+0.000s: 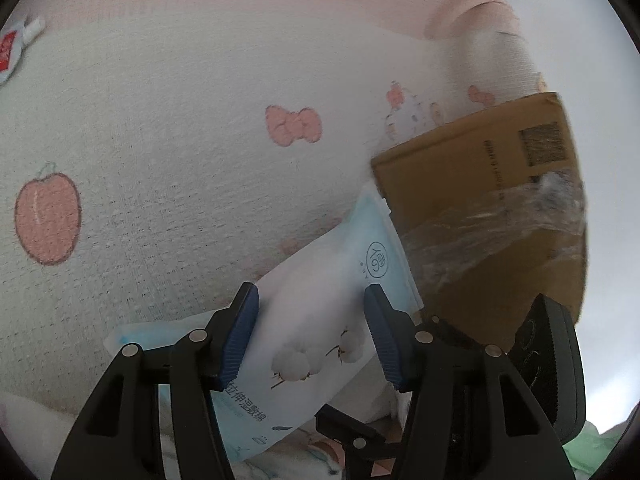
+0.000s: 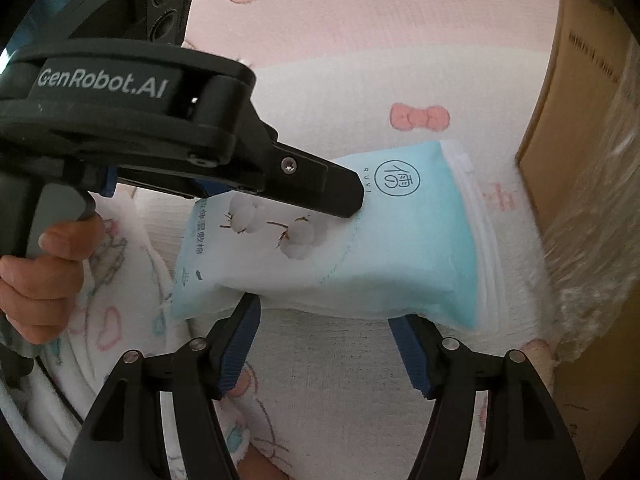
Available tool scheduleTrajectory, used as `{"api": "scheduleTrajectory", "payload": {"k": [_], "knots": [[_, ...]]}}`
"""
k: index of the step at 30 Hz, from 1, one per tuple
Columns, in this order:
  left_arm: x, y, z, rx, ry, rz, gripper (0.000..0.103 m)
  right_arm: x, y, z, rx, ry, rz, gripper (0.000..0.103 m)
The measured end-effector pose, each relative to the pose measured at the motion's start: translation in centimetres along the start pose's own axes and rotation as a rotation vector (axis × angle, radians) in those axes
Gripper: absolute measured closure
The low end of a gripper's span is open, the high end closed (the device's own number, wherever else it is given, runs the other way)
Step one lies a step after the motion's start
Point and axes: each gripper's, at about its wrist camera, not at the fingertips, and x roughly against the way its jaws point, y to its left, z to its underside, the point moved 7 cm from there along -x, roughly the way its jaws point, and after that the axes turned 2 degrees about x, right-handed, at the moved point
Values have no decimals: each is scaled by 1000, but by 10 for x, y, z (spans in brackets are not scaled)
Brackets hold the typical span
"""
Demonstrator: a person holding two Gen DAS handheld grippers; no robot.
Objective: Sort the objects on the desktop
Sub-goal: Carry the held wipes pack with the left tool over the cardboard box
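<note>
A white and light-blue pack of cotton pads [image 1: 320, 280] sits between the blue pads of my left gripper [image 1: 310, 300], which is shut on it. From the right wrist view the same pack [image 2: 400, 248] hangs slightly above the printed cloth, pinched by the left gripper [image 2: 344, 200], whose handle a hand [image 2: 40, 264] holds. My right gripper [image 2: 324, 316] stands wide open just below the pack's near edge. Its pads are clear of the pack. Part of the right gripper's black body [image 1: 548, 360] shows at the lower right of the left wrist view.
A taped cardboard box [image 1: 480, 200] stands close on the right of the pack [image 2: 580, 120]. A white and pink cloth with bow and peach prints [image 1: 160, 140] covers the surface. A red and white sachet [image 1: 8, 52] lies at the far left edge.
</note>
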Motion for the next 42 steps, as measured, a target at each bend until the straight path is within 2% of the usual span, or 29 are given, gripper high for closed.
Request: {"api": "scheduleTrajectory", "payload": {"k": [7, 15, 27, 34, 36, 38, 41, 42], "knots": [[31, -22, 5, -17, -62, 27, 44, 32, 20, -5, 60, -75, 37, 39], [71, -58, 2, -75, -135, 12, 44, 72, 36, -17, 97, -172, 51, 39], [131, -146, -3, -227, -236, -30, 44, 151, 46, -35, 116, -339, 85, 39], [124, -207, -6, -326, -248, -37, 44, 184, 33, -44, 80, -408, 118, 39], [118, -223, -8, -350, -246, -41, 44, 213, -8, -25, 61, -422, 127, 39], [111, -240, -9, -377, -238, -40, 44, 222, -25, -29, 40, -433, 136, 39], [103, -256, -11, -397, -224, -24, 44, 233, -36, -14, 16, -450, 150, 39], [98, -264, -12, -404, -217, -18, 44, 235, -50, -24, 10, -455, 154, 39]]}}
